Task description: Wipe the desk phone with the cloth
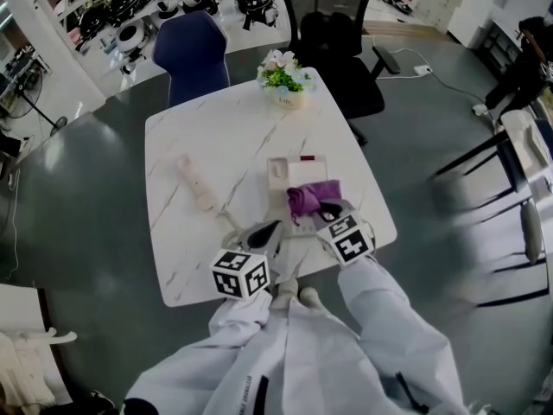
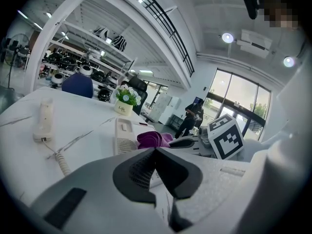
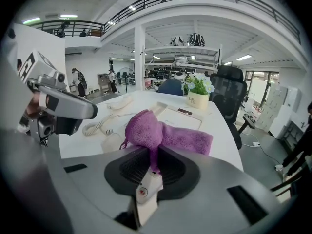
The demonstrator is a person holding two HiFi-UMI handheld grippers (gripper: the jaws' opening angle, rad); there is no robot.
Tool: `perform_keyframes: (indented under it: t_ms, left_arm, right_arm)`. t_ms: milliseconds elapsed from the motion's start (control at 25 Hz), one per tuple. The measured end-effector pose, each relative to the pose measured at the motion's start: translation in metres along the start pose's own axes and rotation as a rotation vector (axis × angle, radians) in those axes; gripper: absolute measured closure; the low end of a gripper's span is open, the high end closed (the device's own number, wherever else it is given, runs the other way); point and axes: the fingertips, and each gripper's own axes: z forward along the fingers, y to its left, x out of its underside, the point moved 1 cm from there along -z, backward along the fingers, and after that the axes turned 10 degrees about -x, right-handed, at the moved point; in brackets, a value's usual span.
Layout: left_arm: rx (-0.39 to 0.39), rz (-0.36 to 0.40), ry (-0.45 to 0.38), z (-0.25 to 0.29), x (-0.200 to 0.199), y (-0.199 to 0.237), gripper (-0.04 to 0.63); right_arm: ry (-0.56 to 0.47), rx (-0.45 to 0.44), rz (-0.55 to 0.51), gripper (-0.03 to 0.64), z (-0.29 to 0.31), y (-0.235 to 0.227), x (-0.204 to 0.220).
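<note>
The beige desk phone base (image 1: 285, 178) lies near the table's front right, with its handset (image 1: 197, 186) off to the left on a coiled cord (image 1: 232, 223). A purple cloth (image 1: 306, 199) is bunched on the base's near end. My right gripper (image 1: 328, 208) is shut on the cloth (image 3: 145, 129), part of which spreads flat over the phone base (image 3: 183, 117). My left gripper (image 1: 273, 229) hovers just left of it, shut with nothing in it (image 2: 155, 151). In the left gripper view the phone base (image 2: 125, 133) and the cloth (image 2: 152, 139) lie just ahead.
The white marble table (image 1: 186, 137) carries a small flower pot (image 1: 287, 78) at its far edge. A blue chair (image 1: 192, 52) and a black office chair (image 1: 333, 37) stand behind it. The front table edge lies close below both grippers.
</note>
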Motion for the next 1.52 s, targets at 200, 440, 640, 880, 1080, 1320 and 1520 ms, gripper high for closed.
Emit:
perform_keyframes:
  t_ms: [200,440,640,880,1080,1320,1520]
  left_arm:
    - [-0.009,-0.004,0.001,-0.004,0.004,-0.012,0.597]
    - [-0.017,-0.010,-0.002,-0.010,0.010,-0.025,0.597]
    - [-0.029,-0.015,-0.014,-0.015,0.011,-0.030,0.597]
    - [-0.041,-0.018,-0.025,-0.020,0.010,-0.032,0.597]
    - [-0.042,-0.016,-0.033,-0.023,0.008,-0.036,0.597]
    - [-0.046,-0.017,-0.044,-0.024,0.005,-0.035,0.597]
    - [-0.049,-0.008,-0.066,-0.029,-0.003,-0.035,0.597]
  right_arm:
    - [0.012,-0.044,0.004,0.584,-0.006,0.012,0.009]
    - [0.038,-0.090,0.005,0.584,-0.012,0.026,0.023]
    - [0.050,-0.115,0.011,0.584,-0.015,0.035,0.032]
    - [0.064,-0.139,0.024,0.584,-0.018,0.041,0.038]
    - [0.054,-0.151,0.027,0.584,-0.019,0.042,0.046]
    - [0.059,-0.182,0.072,0.584,-0.022,0.047,0.051]
    - [0.037,-0.227,0.147,0.584,-0.028,0.052,0.052]
